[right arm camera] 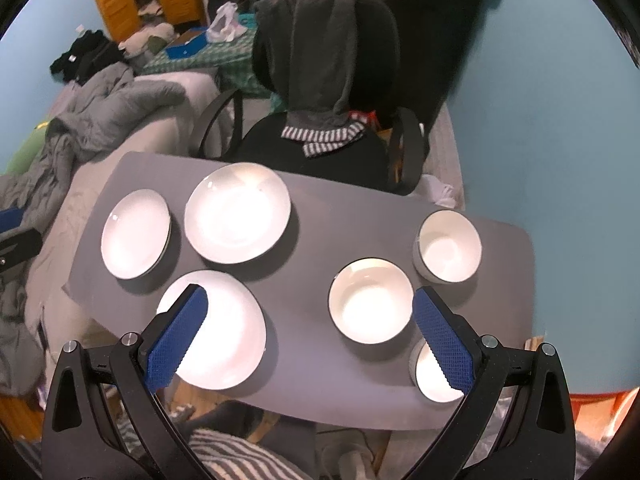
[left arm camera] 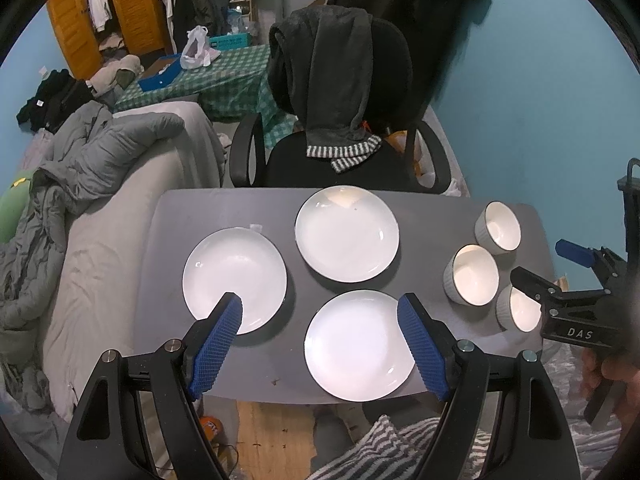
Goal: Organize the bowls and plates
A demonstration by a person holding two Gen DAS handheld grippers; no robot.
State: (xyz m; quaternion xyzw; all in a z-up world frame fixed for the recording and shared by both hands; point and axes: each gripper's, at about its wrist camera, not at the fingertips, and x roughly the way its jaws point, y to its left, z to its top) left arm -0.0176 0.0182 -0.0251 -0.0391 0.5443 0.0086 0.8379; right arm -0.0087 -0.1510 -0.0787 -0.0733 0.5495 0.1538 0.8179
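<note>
Three white plates lie on the grey table [left arm camera: 424,216]: left plate [left arm camera: 235,276], far plate [left arm camera: 347,233], near plate [left arm camera: 358,346]. Three white bowls stand at the right: far bowl [left arm camera: 498,225], middle bowl [left arm camera: 473,274], near bowl [left arm camera: 518,308]. My left gripper [left arm camera: 320,308] is open and empty, held above the table's front, between the left and near plates. My right gripper [right arm camera: 310,298] is open and empty above the front, between the near plate [right arm camera: 220,330] and the middle bowl [right arm camera: 371,300]. It also shows in the left wrist view [left arm camera: 548,268] over the near bowl.
A black office chair [left arm camera: 344,120] draped with dark clothes stands behind the table. A bed with grey bedding [left arm camera: 100,208] runs along the left. A blue wall [left arm camera: 540,100] is at the right. The table's front edge [left arm camera: 280,398] is just below the grippers.
</note>
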